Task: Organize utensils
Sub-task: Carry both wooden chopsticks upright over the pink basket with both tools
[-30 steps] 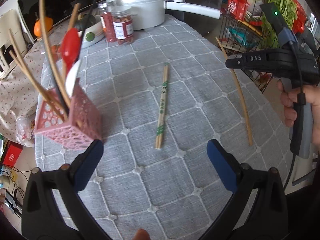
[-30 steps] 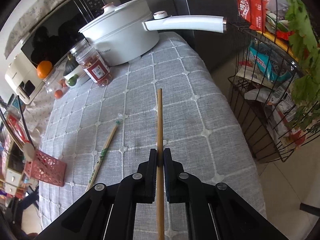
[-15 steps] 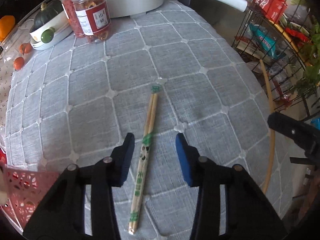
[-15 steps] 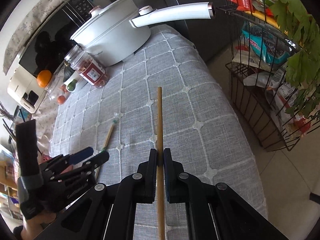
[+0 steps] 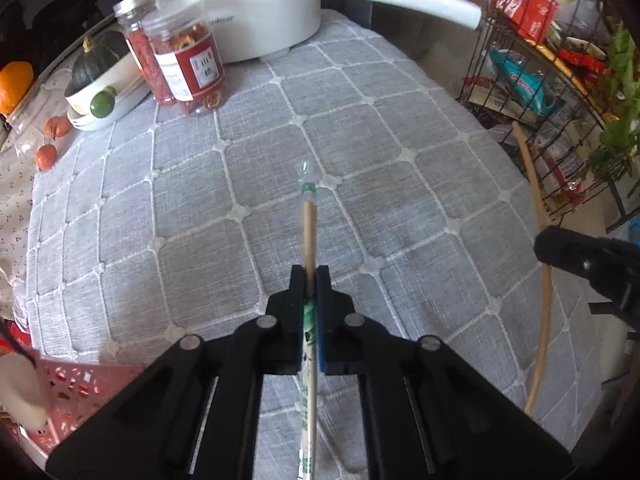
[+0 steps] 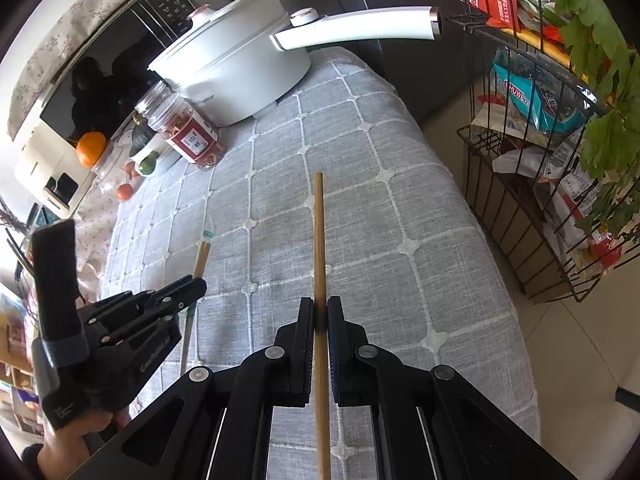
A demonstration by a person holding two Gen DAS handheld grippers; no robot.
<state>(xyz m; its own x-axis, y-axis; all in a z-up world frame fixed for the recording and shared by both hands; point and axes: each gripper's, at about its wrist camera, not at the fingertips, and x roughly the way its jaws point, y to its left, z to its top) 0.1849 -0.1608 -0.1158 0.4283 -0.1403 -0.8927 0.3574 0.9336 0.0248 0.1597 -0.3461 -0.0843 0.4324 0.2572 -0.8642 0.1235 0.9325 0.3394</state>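
Left gripper point(image 5: 308, 276) closed down on the wrapped chopsticks point(image 5: 309, 236), jaws having just been closing, the pair now pinched between the pads about mid-length. Long axis of the pair running straight along the fingers, bare wooden part and clear wrapper tip poking out ahead toward the far edge of the tabletop point(image 5: 380, 160), green-printed sleeve trailing back under the wrist. Whether lifted clear of the grey quilted cloth or resting on it: cannot tell. Right gripper point(image 6: 319, 312) clamped tight on a long bamboo stick point(image 6: 319, 240), likewise lined up with its own fingers, free end reaching toward the white pot point(image 6: 240, 76) at the far end, held near the right edge of the tabletop beside the wire rack point(image 6: 540, 208). Pink utensil basket point(image 5: 76, 384) at the near left corner, just beside the left gripper and well apart from the right one. Judged the hinge of the next move: basket lying down-left and behind the left fingers, so the pair needing to swing from lying flat along the cloth to standing on end before dropping in. Left hand clearly the nearer of the two; right hand needing to cross the whole width of the tabletop with its stick. Risk, as a judgement: thin pair slipping or scissoring in the pads during the tilt, or catching the basket rim.
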